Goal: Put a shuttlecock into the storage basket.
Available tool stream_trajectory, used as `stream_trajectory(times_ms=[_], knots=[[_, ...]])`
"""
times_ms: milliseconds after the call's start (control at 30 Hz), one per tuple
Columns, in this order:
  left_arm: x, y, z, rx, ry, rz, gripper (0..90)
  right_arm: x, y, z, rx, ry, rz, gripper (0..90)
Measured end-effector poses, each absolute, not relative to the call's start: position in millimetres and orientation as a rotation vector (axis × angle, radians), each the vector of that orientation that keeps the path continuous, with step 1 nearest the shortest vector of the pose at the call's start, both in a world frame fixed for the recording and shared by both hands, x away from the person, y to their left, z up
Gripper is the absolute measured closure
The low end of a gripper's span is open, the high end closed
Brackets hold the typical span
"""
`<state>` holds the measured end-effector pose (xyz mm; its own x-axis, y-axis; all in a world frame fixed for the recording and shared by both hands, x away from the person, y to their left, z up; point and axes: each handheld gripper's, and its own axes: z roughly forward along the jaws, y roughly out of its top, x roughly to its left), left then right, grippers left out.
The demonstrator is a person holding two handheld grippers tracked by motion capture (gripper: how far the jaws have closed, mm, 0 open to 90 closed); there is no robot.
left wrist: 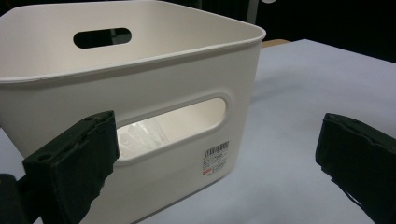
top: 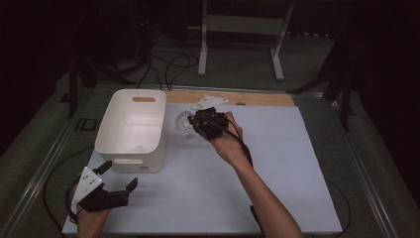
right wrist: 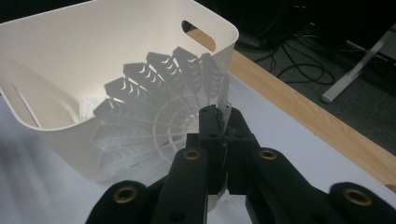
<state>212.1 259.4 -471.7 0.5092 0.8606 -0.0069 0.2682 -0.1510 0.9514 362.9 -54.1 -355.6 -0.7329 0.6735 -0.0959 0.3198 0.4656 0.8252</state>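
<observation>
Clear plastic fan-shaped piece, one of them in the open, is sitting pinched at its edge between the closed fingers of the right gripper. In the high view that piece is showing at the centre of the frame, just right of the single white bin, with the right gripper and the person's right hand coming in from the lower right. In the right gripper view the ribbed blades are spreading out in front of the bin, and the piece is appearing to hang beside the bin's wall; whether they are touching I cannot tell.

Inside the bin something pale and translucent is lying on the bottom, showing through the handle slot in the left gripper view; what it is cannot be made out.

One left gripper is resting at the lower left of the high view, near the bin's front, its two fingers standing wide apart and holding nothing. The counter is carrying a pale sheet, with a wooden strip running along the far edge
</observation>
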Motion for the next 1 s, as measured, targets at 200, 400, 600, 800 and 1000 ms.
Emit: stream_trajectory(times_ms=[200, 400, 600, 800, 1000], knots=[[212, 259, -472, 1.688, 0.967, 0.695, 0.0, 363, -52, -355, 0.825, 2.313, 1.173, 88.3], [212, 259, -472, 1.687, 0.967, 0.695, 0.0, 363, -50, -355, 0.825, 2.313, 1.176, 88.3], [212, 259, -472, 1.688, 0.967, 0.694, 0.0, 364, -48, -354, 0.82, 2.314, 1.183, 88.3], [212, 259, -472, 1.688, 0.967, 0.694, 0.0, 364, -46, -353, 0.816, 2.312, 1.187, 88.3], [212, 259, -472, 1.688, 0.967, 0.694, 0.0, 364, -43, -352, 0.816, 2.31, 1.191, 88.3]])
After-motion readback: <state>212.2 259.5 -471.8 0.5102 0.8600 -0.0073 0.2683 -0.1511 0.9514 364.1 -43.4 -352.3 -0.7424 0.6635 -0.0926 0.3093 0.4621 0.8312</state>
